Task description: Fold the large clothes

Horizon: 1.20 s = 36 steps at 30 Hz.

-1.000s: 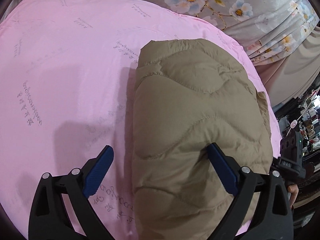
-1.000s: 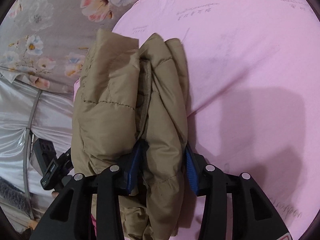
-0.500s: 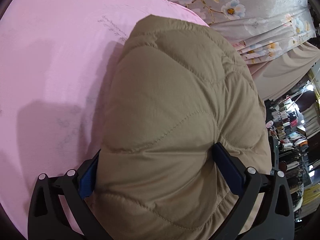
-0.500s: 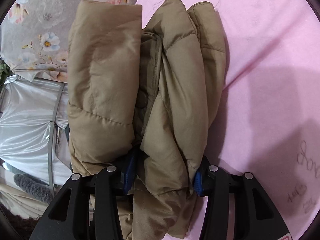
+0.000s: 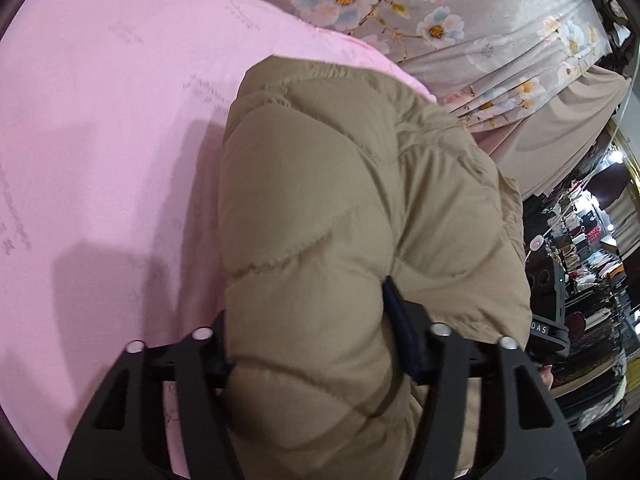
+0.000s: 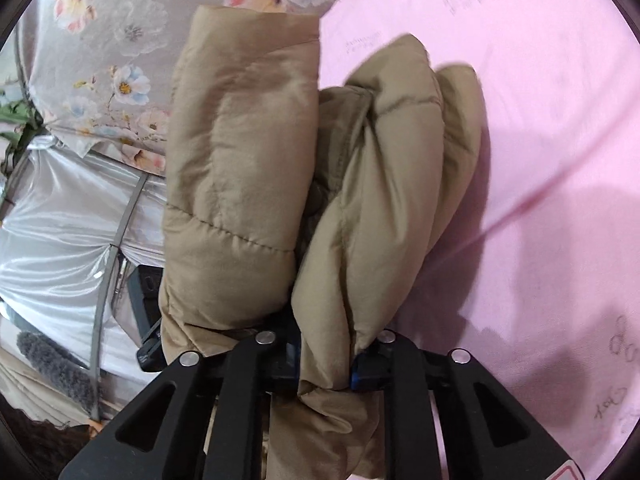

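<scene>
Both claws now clench the tan puffer jacket [image 5: 360, 220], folded into a thick bundle. The left claw [image 5: 308, 344] has gone from spread wide around the padding a second ago to squeezed tight on it: one blue pad presses into the quilting at 4 o'clock of the view, the other is buried under the bulge at 7 o'clock. The right claw [image 6: 326, 368] bites a narrow pleat of the jacket [image 6: 360, 200] at 6 o'clock, as it did a second ago, with layered folds rising toward 12 o'clock.

That change suggests the folding itself is done and the bundle is now gripped from two sides, probably to be carried or set down neatly. Whether it rests on the bed or hangs just above it I cannot tell.

In the left view, the pink sheet [image 5: 100, 140] spreads from 12 round to 7 o'clock, flat and bare, so that side offers plenty of room. The bed's edge runs close along the jacket toward 1 and 2 o'clock, where the flowered bedcover [image 5: 460, 20] drops away; a cluttered room lies beyond at 3 o'clock. In the right view the sheet [image 6: 540, 120] fills 12 to 5 o'clock, while the flowered cloth [image 6: 100, 60] and a shiny silver fabric [image 6: 60, 232] sit at 9 to 11 o'clock. The bundle sits near the edge, so shifting it inward looks safer.
</scene>
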Available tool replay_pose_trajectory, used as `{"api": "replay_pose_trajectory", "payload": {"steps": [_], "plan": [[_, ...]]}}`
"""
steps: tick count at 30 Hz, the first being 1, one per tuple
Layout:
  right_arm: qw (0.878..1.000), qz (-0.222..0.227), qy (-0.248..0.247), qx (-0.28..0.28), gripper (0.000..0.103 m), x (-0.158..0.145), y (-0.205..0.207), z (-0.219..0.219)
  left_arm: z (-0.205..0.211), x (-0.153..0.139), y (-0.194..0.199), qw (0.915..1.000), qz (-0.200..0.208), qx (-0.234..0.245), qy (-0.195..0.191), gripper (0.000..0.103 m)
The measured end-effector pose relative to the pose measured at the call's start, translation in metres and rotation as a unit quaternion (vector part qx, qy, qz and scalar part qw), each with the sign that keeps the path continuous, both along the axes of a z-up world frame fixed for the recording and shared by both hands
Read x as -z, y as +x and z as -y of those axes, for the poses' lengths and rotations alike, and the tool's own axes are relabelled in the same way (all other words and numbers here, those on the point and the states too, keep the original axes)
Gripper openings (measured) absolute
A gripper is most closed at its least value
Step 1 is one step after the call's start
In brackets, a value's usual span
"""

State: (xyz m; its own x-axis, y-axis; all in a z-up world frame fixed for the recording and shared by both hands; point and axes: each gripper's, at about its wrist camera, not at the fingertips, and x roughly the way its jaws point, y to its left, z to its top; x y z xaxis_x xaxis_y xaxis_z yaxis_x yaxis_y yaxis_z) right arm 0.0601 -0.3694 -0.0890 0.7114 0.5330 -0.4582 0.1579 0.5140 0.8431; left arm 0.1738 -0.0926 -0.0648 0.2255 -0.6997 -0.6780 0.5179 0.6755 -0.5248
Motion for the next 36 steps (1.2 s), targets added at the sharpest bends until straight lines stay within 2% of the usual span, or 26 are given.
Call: {"api": "replay_pose_trajectory", "payload": {"steps": [2,8,15,20,25,28,31,36], "plan": [[0.999,0.021,-0.024,0.004,0.013,-0.02,0.001,0.0,0.002,-0.019,-0.009,0.9994,0.036,0.0,0.002,0.043],[0.992,0.083,-0.093,0.009,0.011,-0.074,0.015,0.001,0.006,-0.073,-0.022,0.9904,0.138,-0.007,-0.012,0.038],[0.975,0.144,-0.171,0.003,0.01,-0.14,0.055,-0.011,0.0,-0.121,-0.006,0.9769,0.209,-0.031,-0.03,0.037],[0.96,0.187,-0.206,-0.004,0.01,-0.181,0.085,-0.018,-0.012,-0.156,0.016,0.9642,0.257,-0.049,-0.042,0.037],[0.955,0.205,-0.213,-0.008,0.01,-0.186,0.086,-0.02,-0.023,-0.176,0.049,0.9533,0.293,-0.063,-0.04,0.037],[0.955,0.209,-0.212,-0.01,0.01,-0.185,0.09,-0.02,-0.031,-0.18,0.072,0.9506,0.3,-0.067,-0.043,0.037],[0.955,0.206,-0.213,-0.012,0.01,-0.179,0.107,-0.023,-0.033,-0.175,0.105,0.9502,0.301,-0.071,-0.042,0.037],[0.963,0.176,-0.204,-0.017,0.01,-0.144,0.169,-0.024,-0.033,-0.146,0.159,0.959,0.271,-0.078,-0.033,0.037]]}}
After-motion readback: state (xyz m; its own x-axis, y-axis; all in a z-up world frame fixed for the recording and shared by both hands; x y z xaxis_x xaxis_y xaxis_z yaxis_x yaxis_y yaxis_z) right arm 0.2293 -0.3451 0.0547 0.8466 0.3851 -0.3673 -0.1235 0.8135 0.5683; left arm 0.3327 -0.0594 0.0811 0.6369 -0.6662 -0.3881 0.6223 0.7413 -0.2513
